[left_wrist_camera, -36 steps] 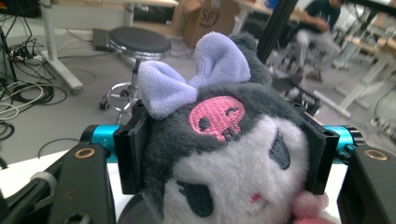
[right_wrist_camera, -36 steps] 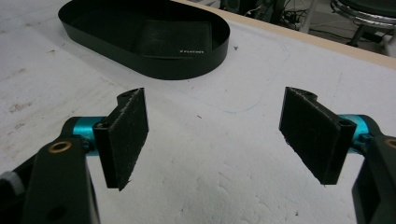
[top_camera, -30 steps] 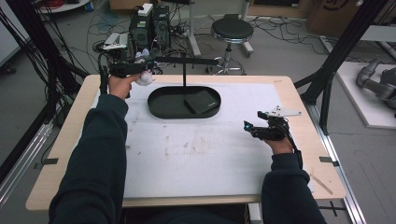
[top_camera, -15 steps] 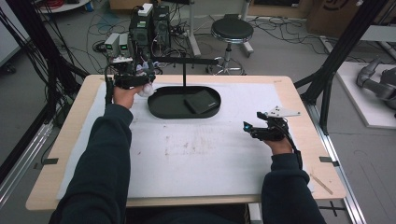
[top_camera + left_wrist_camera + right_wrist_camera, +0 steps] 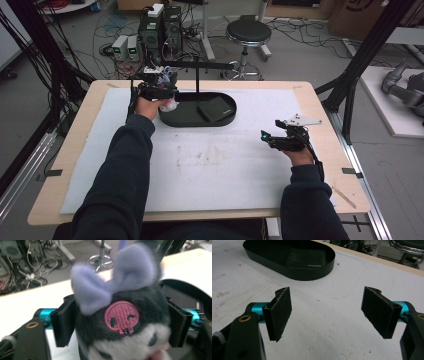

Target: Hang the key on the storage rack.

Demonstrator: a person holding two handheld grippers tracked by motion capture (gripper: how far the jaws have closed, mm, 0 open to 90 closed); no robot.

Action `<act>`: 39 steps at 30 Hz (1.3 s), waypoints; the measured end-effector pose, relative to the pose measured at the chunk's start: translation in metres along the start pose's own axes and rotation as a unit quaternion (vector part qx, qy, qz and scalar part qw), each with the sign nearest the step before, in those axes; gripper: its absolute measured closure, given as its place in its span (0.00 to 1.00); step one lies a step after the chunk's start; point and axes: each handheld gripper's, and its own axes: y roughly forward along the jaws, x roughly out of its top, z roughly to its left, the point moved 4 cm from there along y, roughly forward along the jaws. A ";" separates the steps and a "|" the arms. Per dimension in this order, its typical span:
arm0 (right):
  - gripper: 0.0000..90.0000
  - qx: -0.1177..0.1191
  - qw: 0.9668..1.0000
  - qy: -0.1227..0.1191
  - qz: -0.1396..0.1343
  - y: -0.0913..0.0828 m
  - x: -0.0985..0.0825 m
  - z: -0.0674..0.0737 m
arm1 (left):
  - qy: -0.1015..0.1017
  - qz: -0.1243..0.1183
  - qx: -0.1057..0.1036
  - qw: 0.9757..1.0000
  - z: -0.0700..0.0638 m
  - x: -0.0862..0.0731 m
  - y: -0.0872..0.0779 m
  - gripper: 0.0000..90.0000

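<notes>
Starting at the upper left of the high view: left tool (image 5: 165,92) poised at the left end of the black oval tray (image 5: 200,124), jaws just opened and now spread wide. Between them, a plush toy (image 5: 122,320): dark grey head, white face, lavender ears, pink embroidered skull patch on the forehead. Brushing both pads in the left gripper view, yet no visible squeeze in the fur, so reads as let go rather than pinched. Hard to say from here whether resting on the tray floor or on the rim.

Over to the centre right of the high view: right tool (image 5: 327,312) hovering low above the white table (image 5: 200,170), jaws parted wide, nothing between the pads. Well apart from the tray and the toy.

Also in the tray, right half: a flat dark wallet-like piece (image 5: 216,110), lying flat, untouched.

Now the handling, as a judgement. Looks light, soft and springy, bound to puff back out once released. Not fragile, not slippery against those felt-like pads. Best taken across the head, side to side, where the stuffing gives a firm bite. Better to leave the ears alone: floppy, thin, likely to slip out or let the body swing.
</notes>
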 end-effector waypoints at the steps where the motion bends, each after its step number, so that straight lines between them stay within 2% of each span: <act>1: 0.27 0.000 1.000 0.001 0.001 0.000 0.000 0.000 | -0.004 0.000 -0.003 1.000 0.000 -0.003 0.000 0.25; 5: 0.27 0.003 1.000 -0.002 0.002 0.001 0.000 0.002 | -0.011 0.014 0.005 1.000 0.004 -0.019 -0.005 0.26; 8: 0.27 0.005 1.000 -0.002 0.003 0.002 0.000 0.003 | -0.023 0.017 0.000 1.000 0.006 -0.027 -0.013 0.26; 13: 0.27 0.003 1.000 -0.004 0.005 0.002 0.000 0.002 | -0.022 -0.019 -0.027 0.999 -0.002 -0.030 -0.032 0.29; 16: 0.27 -0.001 1.000 -0.011 0.007 0.002 -0.001 0.002 | -0.024 -0.047 -0.050 0.997 -0.009 -0.032 -0.046 0.30; 22: 0.27 -0.009 1.000 -0.022 0.011 0.002 -0.001 0.004 | -0.003 -0.092 -0.083 0.992 -0.023 -0.045 -0.076 0.29; 25: 0.27 -0.011 1.000 -0.026 0.009 0.001 -0.001 0.004 | 0.007 -0.110 -0.091 0.990 -0.026 -0.052 -0.088 0.26; 26: 0.27 -0.011 1.000 -0.028 0.009 0.000 0.000 0.004 | 0.017 -0.118 -0.092 0.989 -0.026 -0.056 -0.094 0.24; 29: 0.27 -0.017 0.999 -0.033 0.010 -0.003 0.000 0.004 | 0.026 -0.140 -0.097 0.985 -0.026 -0.066 -0.109 0.23; 34: 0.27 -0.025 0.999 -0.037 0.010 -0.009 -0.001 0.002 | 0.045 -0.149 -0.090 0.984 -0.023 -0.084 -0.125 0.23; 37: 0.27 -0.027 0.999 -0.039 0.008 -0.012 0.000 0.003 | 0.048 -0.140 -0.088 0.985 -0.021 -0.092 -0.129 0.23; 39: 0.27 -0.027 0.999 -0.039 0.010 -0.012 0.000 0.004 | 0.048 -0.140 -0.089 0.985 -0.020 -0.096 -0.130 0.23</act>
